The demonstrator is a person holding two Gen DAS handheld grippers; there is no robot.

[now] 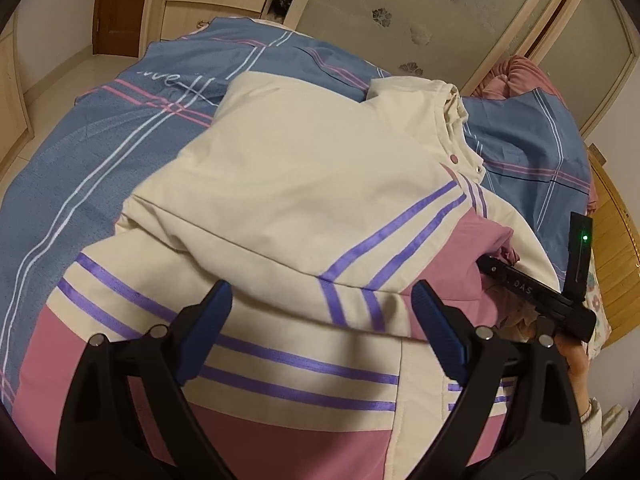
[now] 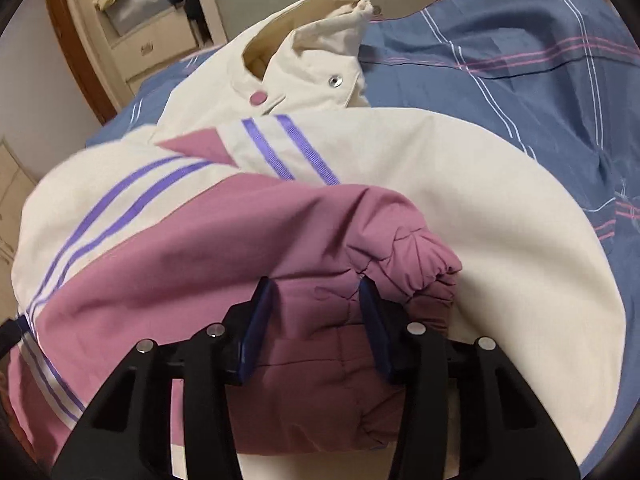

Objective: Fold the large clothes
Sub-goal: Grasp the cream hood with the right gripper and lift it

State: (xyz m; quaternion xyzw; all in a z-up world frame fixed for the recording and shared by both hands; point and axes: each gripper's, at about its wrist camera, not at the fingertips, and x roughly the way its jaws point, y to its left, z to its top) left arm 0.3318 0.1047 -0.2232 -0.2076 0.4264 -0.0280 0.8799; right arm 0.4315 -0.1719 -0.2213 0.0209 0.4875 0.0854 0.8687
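On the bed (image 1: 80, 148), with its blue checked cover, we have the jacket (image 1: 304, 184) lying spread out, cream above and pink below with purple stripes, its collar (image 1: 452, 108) toward the far wardrobe. Over its left half our left claw (image 1: 322, 312) hangs with jaws wide apart, gripping nothing. Further right, our right claw (image 2: 316, 316) has its jaws parted around the pink sleeve (image 2: 280, 248) just behind the gathered cuff (image 2: 424, 256) (whether the pads truly pinch the cloth we cannot tell). To do this fold well, we judge we should close firmly on the sleeve behind the elastic, lay it straight across the chest, and let the left claw press the body flat so the padded fabric does not spring back.
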